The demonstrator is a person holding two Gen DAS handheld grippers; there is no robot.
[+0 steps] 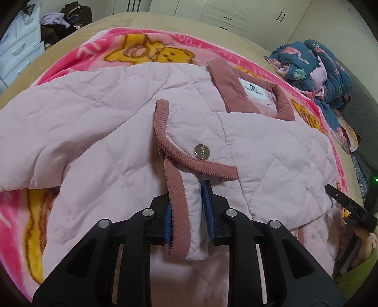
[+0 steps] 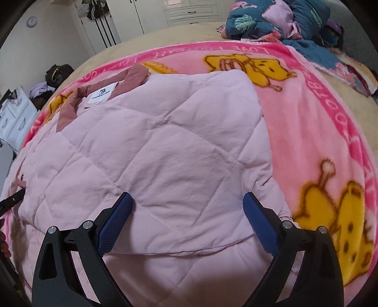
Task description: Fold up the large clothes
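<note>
A pale pink quilted jacket [image 1: 106,141] with dusty-rose corduroy trim lies spread on a pink cartoon blanket [image 1: 94,47]. Its collar [image 1: 224,78] with a white label points away from me. My left gripper [image 1: 187,196] is shut on the trimmed sleeve cuff [image 1: 189,224], with a blue pad touching each side. A silver snap [image 1: 202,151] sits just beyond the cuff. In the right wrist view, the jacket [image 2: 165,141] has its side folded over. My right gripper [image 2: 187,197] hangs wide open just above that folded panel, holding nothing.
The blanket [image 2: 307,118] covers a beige bed. A heap of blue floral bedding [image 2: 283,19] lies at the bed's far corner. White drawers [image 1: 19,47] and a pile of clothes and bags [image 1: 66,21] stand past the bed's far left edge. White wardrobes [image 2: 189,11] line the back wall.
</note>
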